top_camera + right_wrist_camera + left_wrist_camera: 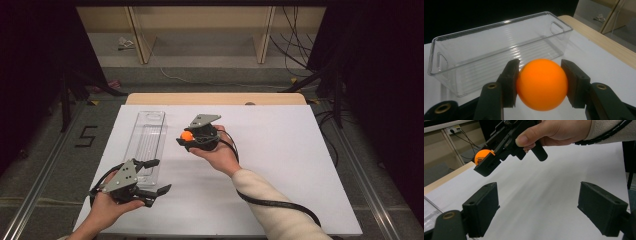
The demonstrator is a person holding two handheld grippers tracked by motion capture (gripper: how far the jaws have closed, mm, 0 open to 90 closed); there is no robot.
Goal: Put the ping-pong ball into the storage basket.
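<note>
One small orange plastic ball pinched in right gripper, held above white table mid-area. Clear rectangular plastic bin lies just left — long axis toward far edge. Left gripper spread, empty, near front-left corner.

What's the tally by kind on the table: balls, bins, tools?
Orange ball: 1, clamped in the right tool
Clear plastic bin: 1, nothing inside it
Tools: 2, the right tool, and the left tool with jaws apart around nothing
Total: 4
</note>
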